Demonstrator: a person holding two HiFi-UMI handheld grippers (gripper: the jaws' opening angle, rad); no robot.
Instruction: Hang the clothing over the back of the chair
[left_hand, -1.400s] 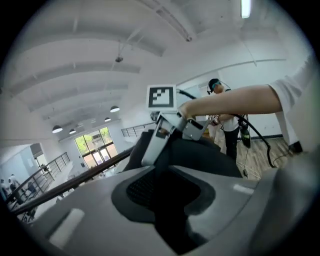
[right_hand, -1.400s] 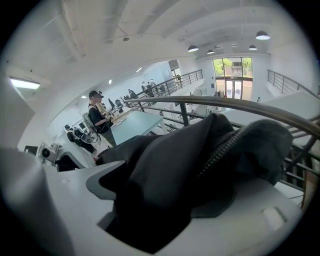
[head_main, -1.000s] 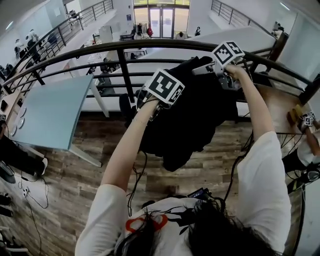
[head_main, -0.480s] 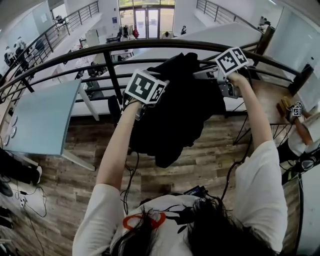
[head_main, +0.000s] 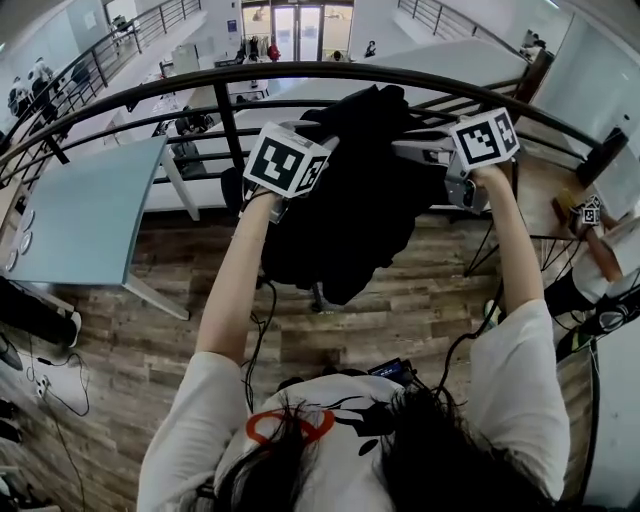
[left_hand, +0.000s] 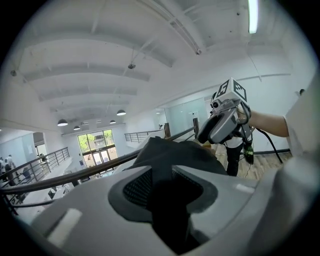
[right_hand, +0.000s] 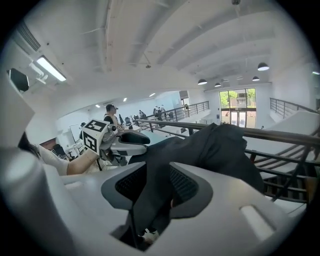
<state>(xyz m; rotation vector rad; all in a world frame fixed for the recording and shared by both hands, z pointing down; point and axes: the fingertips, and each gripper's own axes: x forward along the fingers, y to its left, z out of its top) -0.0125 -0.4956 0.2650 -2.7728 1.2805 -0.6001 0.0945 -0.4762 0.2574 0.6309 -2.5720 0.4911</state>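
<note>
A black garment (head_main: 350, 215) hangs in the air in front of the railing, held up at its top by both grippers. My left gripper (head_main: 322, 138) is shut on its upper left part; dark cloth fills the gap between the jaws (left_hand: 162, 187). My right gripper (head_main: 425, 150) grips the upper right part. Its jaws have just been closing, with a fold of the black fabric (right_hand: 150, 185) running between them. Each gripper view shows the other gripper across the cloth: the right gripper (left_hand: 204, 136) and the left gripper (right_hand: 144, 139). I cannot make out a chair; the garment hides what stands behind it.
A curved black metal railing (head_main: 150, 90) runs across just beyond the garment, with a lower floor past it. A pale blue table (head_main: 90, 220) stands at the left. At the right is a wooden table (head_main: 540, 190) where another person's hand (head_main: 600, 250) works. Cables lie on the wood floor.
The two grippers have moved apart, the left one leftward and the right one rightward and nearer to me. The garment's top has risen to rail height and now stretches between them.
</note>
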